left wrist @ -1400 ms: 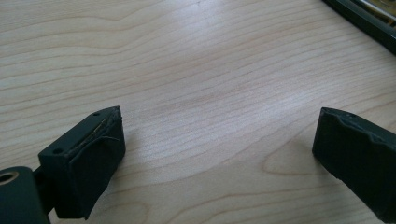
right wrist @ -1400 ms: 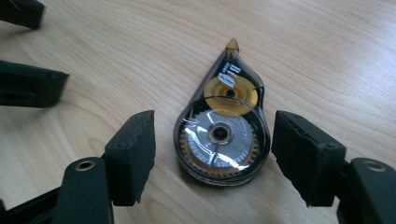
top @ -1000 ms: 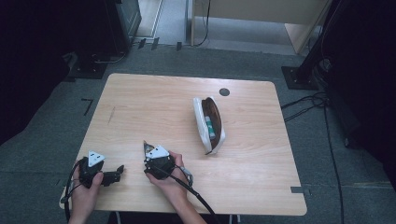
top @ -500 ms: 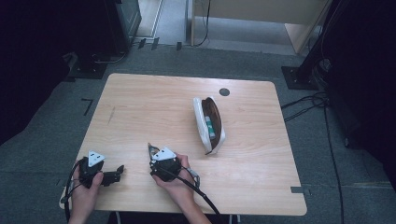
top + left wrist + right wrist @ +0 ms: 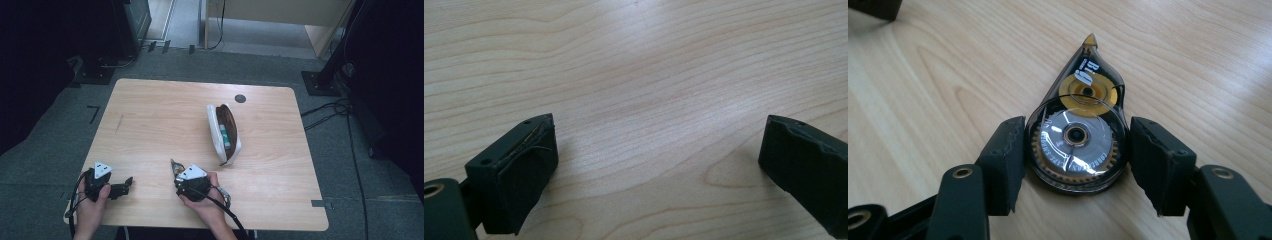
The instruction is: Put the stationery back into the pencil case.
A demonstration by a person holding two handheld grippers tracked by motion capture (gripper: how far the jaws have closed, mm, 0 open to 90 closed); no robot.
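Observation:
A teardrop-shaped clear dark correction tape roller (image 5: 1079, 135) with a yellow tip sits between the jaws of my right gripper (image 5: 1075, 150), which is shut on its round body. It lies flat and close to the wooden table (image 5: 1198, 60). From the high view, my right gripper (image 5: 177, 169) is near the table's front edge at centre, with the roller (image 5: 175, 165) pointing away and to the left. My left gripper (image 5: 125, 187) rests at the front left, and its jaws stand wide open over bare wood (image 5: 659, 145). A white pencil case (image 5: 224, 132) lies unzipped right of centre.
The pencil case holds a green and white item (image 5: 224, 134) against its brown lining. A dark round cable hole (image 5: 240, 98) sits near the table's far edge. Cables (image 5: 330, 112) run over the grey floor at the right.
My right gripper has shifted right and toward the front edge with the correction tape roller in it. The left gripper has stayed put.

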